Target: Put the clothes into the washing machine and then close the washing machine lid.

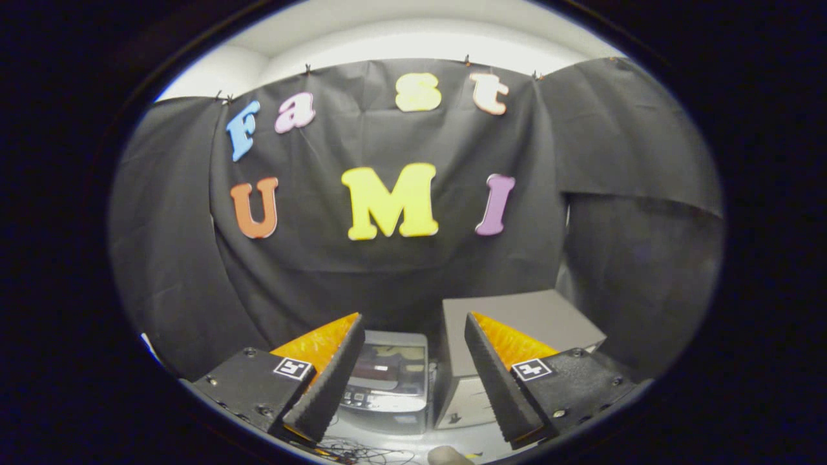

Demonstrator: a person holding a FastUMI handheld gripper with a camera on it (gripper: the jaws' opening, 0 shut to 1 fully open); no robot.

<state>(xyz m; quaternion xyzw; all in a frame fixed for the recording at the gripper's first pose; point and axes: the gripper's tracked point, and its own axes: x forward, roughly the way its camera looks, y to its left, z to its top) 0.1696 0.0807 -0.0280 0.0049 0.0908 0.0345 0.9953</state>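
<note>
since the gripper (413,342) hangs high with jaws apart and empty, the small washing machine (391,381) far beyond, a grey box (517,316) beside it could foul the approach.

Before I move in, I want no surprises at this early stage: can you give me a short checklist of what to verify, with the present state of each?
1. Gripper free to grasp: ok; fingers wide apart, nothing between them.
2. Washing machine located: ok; it sits beyond the fingers, seen through the gap.
3. Lid open for loading: not ok; the clear lid looks to lie flat on the machine.
4. Clothes located: cannot tell; a pale bit lies at the bottom, too little of it to identify.
5. Side clearance: ok, but watch the grey box standing close beside the machine.
6. Loose cables lie in front of the machine: not ok.
</note>
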